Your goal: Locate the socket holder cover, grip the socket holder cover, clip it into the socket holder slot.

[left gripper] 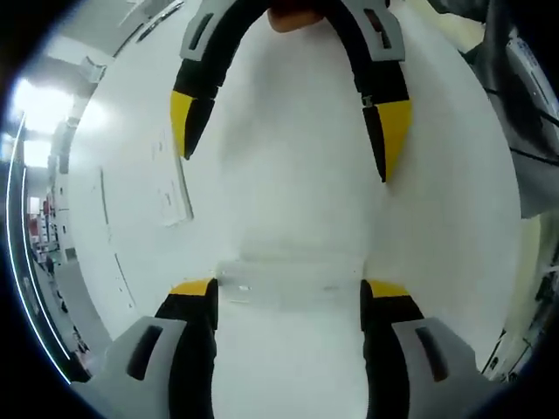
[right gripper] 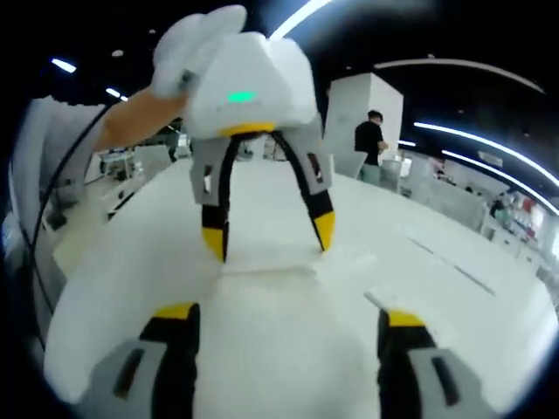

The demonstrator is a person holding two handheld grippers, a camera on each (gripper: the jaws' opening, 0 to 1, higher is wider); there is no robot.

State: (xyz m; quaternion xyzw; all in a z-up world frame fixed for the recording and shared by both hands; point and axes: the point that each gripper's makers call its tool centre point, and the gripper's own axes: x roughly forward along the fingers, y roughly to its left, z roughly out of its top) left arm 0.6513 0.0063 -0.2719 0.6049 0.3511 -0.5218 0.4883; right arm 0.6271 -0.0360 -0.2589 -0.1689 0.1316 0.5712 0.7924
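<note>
Cover (left gripper: 284, 286): a clear, nearly colourless plastic strip, long and flat, with faint ridges and small glints along it, hard to tell from the white table (left gripper: 288, 218) under it. In the left gripper view it lies crosswise between the 2 yellow tips of the left tongs (left gripper: 288, 292), its ends meeting the tips on both sides, so these tongs look closed on it, the jaws set fairly wide apart to span its length.

Beyond it, at the top of that view, the right tongs (left gripper: 288, 140) reach in from the far side, their yellow tips pointing toward the cover but apart from it, jaws spread wide with nothing between them. A bit of a hand (left gripper: 293, 17) shows behind them. To the left of the left tongs, thin pale flat pieces (left gripper: 175, 192) lie on the table; what they are I cannot tell.

In the right gripper view the right tongs (right gripper: 284, 319) stand wide and empty, bare table between the tips. Straight ahead, the left tongs (right gripper: 266, 240) come down from a white housing with a green light, and a faint pale strip (right gripper: 266, 257) sits at their tips, just off the table or on it; which, I cannot tell. Another flat pale piece (right gripper: 393, 301) lies just ahead of the right tip. Far behind, a person (right gripper: 369, 144) in dark clothes stands among white counters.
</note>
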